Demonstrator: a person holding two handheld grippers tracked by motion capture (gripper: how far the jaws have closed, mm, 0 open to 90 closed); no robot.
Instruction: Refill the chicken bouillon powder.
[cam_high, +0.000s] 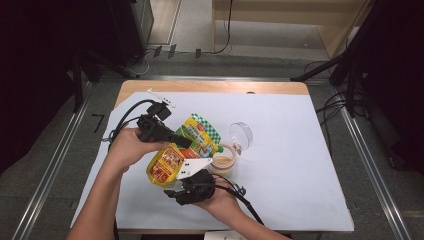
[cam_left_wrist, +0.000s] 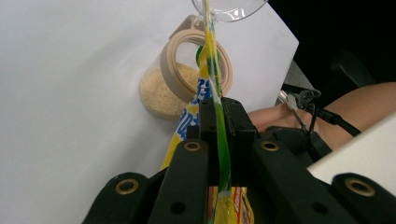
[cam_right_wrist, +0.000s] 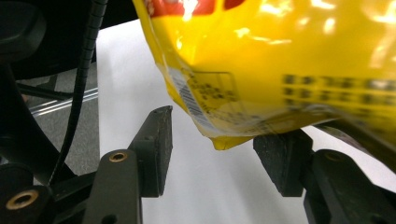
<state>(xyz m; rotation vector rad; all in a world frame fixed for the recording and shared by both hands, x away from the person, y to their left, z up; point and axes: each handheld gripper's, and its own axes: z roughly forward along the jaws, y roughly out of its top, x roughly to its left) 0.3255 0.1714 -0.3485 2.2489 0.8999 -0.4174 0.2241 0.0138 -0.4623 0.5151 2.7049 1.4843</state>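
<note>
At the left of the high view, the left claw (cam_high: 182, 140) is clamped tight on the upper edge of the glossy yellow-and-green plastic refill pouch (cam_high: 181, 150), which hangs tilted above the white paper-covered surface (cam_high: 290, 150); judging by the tilt, the pouch is held this way so its green-checked top points toward the small clear plastic jar with a beige rim and pale granules inside (cam_high: 223, 163), ready for pouring. In the left gripper view the pouch's thin edge (cam_left_wrist: 215, 116) runs between the closed jaws, straight at the jar mouth (cam_left_wrist: 196, 65), whose clear hinged lid (cam_high: 241, 133) stands open. Further right, the right claw (cam_right_wrist: 212, 154) sits half open under the pouch's bottom corner (cam_right_wrist: 224, 140), its pads apart from the film, probably to steady or lift that end.
</note>
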